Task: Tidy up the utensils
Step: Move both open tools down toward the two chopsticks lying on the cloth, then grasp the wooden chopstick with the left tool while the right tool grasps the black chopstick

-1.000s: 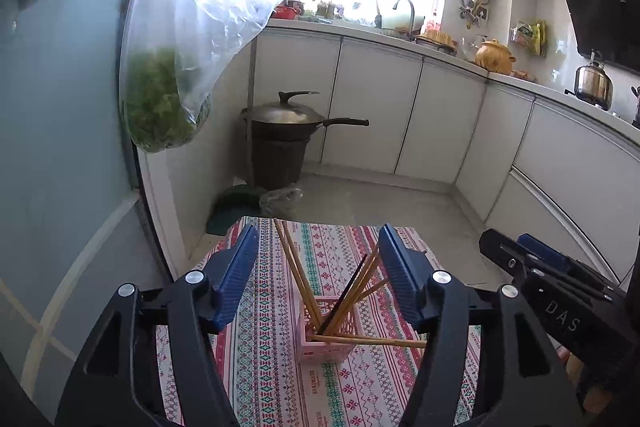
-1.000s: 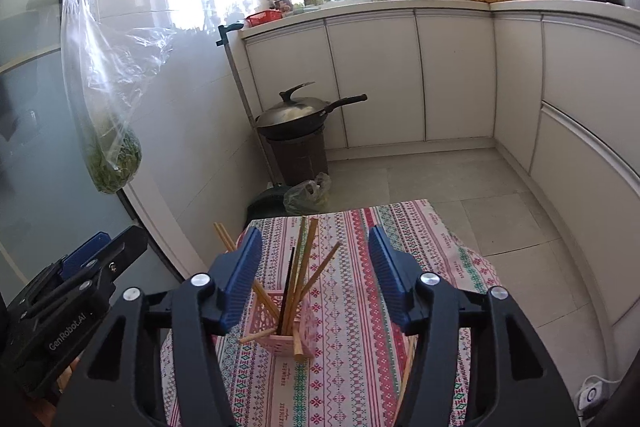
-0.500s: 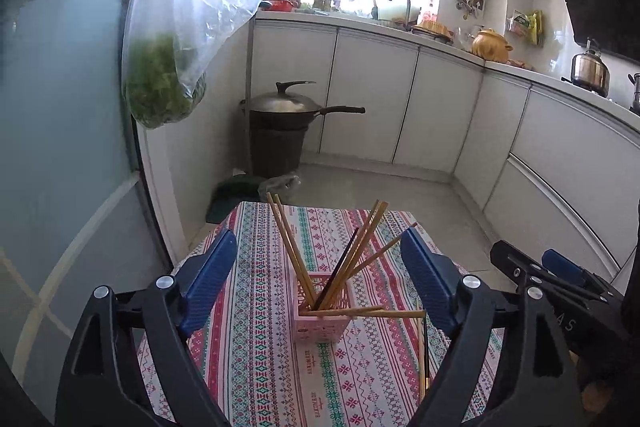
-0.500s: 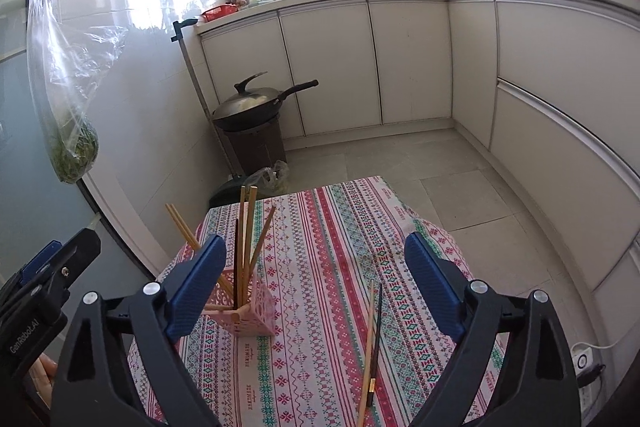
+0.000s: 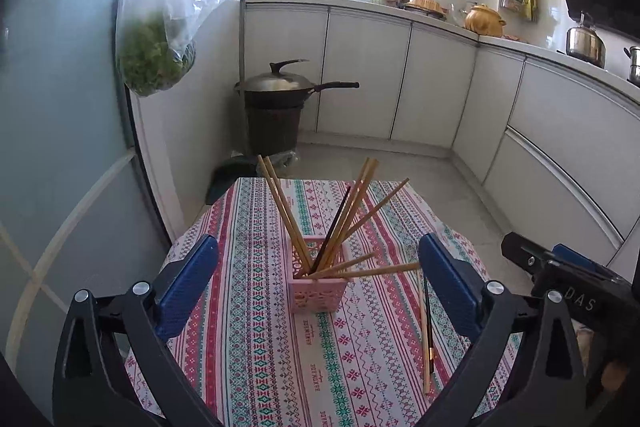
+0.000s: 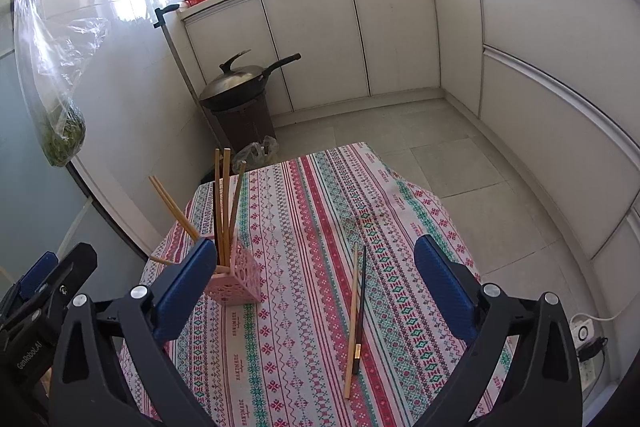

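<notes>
Pink holder (image 5: pixel 318 291) near tablecloth's (image 5: pixel 256 347) edge, seemingly.

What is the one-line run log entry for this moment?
left hand-held gripper: open, empty, just widened | right hand-held gripper: open, empty, just widened | holder: many chopsticks | cloth: two loose chopsticks

Pink holder (image 5: pixel 318 287) at table centre, chopsticks (image 5: pixel 340 215) fanning toward 11, 12 and 2 o'clock, two lying low toward 3, blocking a sideways pass there. Loose chopstick pair (image 6: pixel 356 319) flat on patterned cloth (image 6: pixel 304 227), right of holder; open cloth between them. Far cloth at 12 o'clock bare. Left gripper (image 5: pixel 318 287) jaws spread wide around holder, not touching. Right gripper (image 6: pixel 316 295) jaws wide, pair between them.
</notes>
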Action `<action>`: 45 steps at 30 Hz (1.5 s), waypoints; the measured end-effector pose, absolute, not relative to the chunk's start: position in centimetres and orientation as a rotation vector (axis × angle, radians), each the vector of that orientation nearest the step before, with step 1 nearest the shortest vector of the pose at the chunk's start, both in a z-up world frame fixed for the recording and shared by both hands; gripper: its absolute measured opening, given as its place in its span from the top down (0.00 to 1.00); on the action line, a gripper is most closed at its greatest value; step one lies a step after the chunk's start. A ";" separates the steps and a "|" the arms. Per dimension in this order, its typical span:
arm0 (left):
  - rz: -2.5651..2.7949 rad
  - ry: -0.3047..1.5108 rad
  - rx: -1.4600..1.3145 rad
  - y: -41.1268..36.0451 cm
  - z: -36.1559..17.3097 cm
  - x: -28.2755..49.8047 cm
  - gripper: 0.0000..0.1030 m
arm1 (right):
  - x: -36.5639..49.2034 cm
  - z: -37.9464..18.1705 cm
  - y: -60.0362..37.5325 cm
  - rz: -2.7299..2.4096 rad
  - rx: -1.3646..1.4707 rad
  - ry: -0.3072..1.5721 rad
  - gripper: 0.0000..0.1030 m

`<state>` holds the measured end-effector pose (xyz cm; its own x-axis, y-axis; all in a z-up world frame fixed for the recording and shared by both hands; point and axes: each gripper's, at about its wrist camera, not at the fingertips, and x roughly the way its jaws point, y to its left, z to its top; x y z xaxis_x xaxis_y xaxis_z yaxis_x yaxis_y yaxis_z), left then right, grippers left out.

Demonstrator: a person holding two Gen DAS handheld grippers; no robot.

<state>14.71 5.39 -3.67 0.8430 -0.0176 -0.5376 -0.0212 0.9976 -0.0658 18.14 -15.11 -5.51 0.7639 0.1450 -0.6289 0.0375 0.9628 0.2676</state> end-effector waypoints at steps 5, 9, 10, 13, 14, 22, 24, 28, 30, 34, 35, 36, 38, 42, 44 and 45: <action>-0.059 0.721 -0.052 3.7 -7.9 14.8 0.07 | 18.2 -7.5 -18.5 0.032 0.363 0.778 0.07; -0.112 0.854 0.016 0.7 -12.1 15.0 0.07 | 18.2 -8.7 -22.3 -0.028 0.460 0.807 0.07; -0.127 0.890 0.042 -0.3 -13.3 15.0 0.07 | 18.2 -8.9 -23.1 -0.038 0.486 0.811 0.07; -0.180 0.985 0.089 -3.3 -16.6 14.9 0.07 | 18.2 -9.6 -26.0 -0.071 0.591 0.825 0.07; -0.205 1.020 0.107 -4.4 -17.6 15.0 0.07 | 18.2 -9.9 -27.0 -0.086 0.632 0.831 0.07; -0.285 1.091 0.179 -12.0 -20.0 20.5 0.07 | 18.1 -11.9 -32.6 -0.134 0.847 0.836 0.07; -0.267 1.103 0.169 -13.0 -19.6 23.5 0.07 | 18.3 -12.7 -33.6 -0.140 0.903 0.844 0.07; -0.192 1.160 0.112 -13.4 -19.5 30.0 0.07 | 19.3 -14.4 -34.9 -0.102 1.027 0.886 0.07; -0.144 1.216 0.079 -12.6 -20.2 33.0 0.07 | 19.9 -15.0 -35.0 -0.086 1.059 0.905 0.07; -0.083 1.298 0.015 -11.0 -22.0 36.2 0.14 | 20.9 -15.7 -34.9 -0.050 1.081 0.940 0.07; -0.074 1.316 0.003 -10.7 -22.5 36.8 0.18 | 21.2 -15.9 -34.7 -0.037 1.085 0.952 0.07; -0.067 1.329 -0.004 -10.6 -22.9 37.2 0.20 | 21.4 -16.1 -34.5 -0.027 1.089 0.960 0.07; -0.058 1.336 -0.015 -10.4 -23.4 37.7 0.22 | 21.8 -16.3 -34.3 -0.018 1.090 0.970 0.07; -0.048 1.333 -0.004 -10.4 -24.0 38.4 0.25 | 22.2 -16.7 -34.0 -0.005 1.096 0.986 0.07; -0.046 1.344 0.015 -10.7 -24.5 38.8 0.33 | 22.3 -16.8 -33.8 0.000 1.099 0.996 0.07; -0.045 1.350 0.026 -10.8 -24.8 38.9 0.38 | 22.4 -16.9 -33.8 0.001 1.099 0.999 0.07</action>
